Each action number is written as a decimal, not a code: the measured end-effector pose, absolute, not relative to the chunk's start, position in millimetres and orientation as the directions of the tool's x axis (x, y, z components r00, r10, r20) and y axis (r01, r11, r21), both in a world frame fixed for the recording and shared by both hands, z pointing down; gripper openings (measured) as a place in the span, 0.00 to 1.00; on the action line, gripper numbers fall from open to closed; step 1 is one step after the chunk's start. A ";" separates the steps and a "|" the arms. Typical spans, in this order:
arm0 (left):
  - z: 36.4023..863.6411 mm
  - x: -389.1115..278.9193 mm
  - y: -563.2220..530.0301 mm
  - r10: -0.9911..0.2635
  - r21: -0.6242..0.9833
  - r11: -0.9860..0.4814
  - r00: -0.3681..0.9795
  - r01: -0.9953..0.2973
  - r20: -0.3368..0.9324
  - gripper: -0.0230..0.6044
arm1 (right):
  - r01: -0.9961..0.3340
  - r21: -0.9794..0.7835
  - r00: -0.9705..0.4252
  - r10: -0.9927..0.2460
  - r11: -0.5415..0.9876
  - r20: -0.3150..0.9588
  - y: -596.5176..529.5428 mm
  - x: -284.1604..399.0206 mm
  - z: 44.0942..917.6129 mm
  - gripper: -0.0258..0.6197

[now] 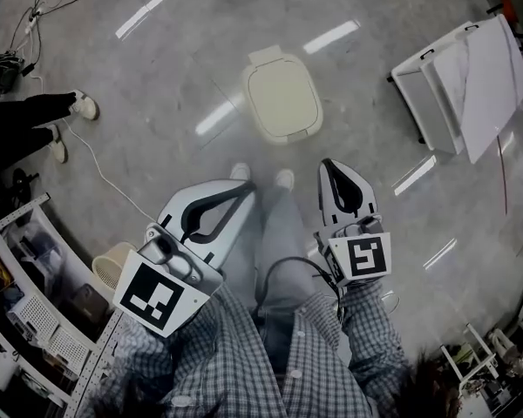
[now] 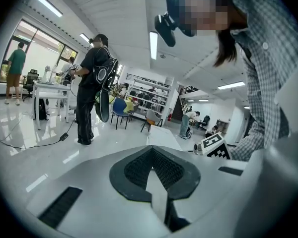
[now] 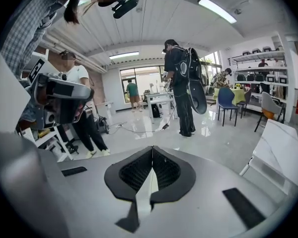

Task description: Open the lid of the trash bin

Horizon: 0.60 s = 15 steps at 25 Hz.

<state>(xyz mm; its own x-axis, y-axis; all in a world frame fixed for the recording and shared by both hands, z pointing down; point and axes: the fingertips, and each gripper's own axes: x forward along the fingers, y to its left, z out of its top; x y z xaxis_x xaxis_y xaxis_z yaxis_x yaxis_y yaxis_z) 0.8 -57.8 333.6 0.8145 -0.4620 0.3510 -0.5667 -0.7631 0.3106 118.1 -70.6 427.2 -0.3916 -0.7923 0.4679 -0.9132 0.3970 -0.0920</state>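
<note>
The trash bin (image 1: 281, 103) stands on the pale floor (image 1: 157, 68) in the head view, straight ahead of the person's shoes (image 1: 284, 178) and well apart from both tools. Its cream lid (image 1: 283, 94) lies flat and closed. The left gripper (image 1: 247, 186) is held low at the person's left leg and the right gripper (image 1: 329, 164) at the right leg. Both point forward toward the bin, and neither is near it.

In the left gripper view the dark ribbed jaws are pressed together at their tips with nothing between them. The camera looks out level across the room, and the bin does not show there.

The right gripper view is much the same: jaws closed tip to tip, empty, facing the open room, with no bin in sight.

Judging from this, the task is at its very start, with the approach not yet made. The next move calls for stepping or bending closer and tipping one gripper down to the lid's near edge. Its jaws would likely need spreading to catch the rim. Which edge lifts I cannot tell for sure.
</note>
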 end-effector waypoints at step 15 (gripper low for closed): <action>397.0 10.6 -57.9 -0.448 0.357 -0.732 0.805 -0.580 0.389 0.04 | -0.918 -0.130 -0.376 -0.714 0.376 0.591 -80.1 127.9 547.3 0.07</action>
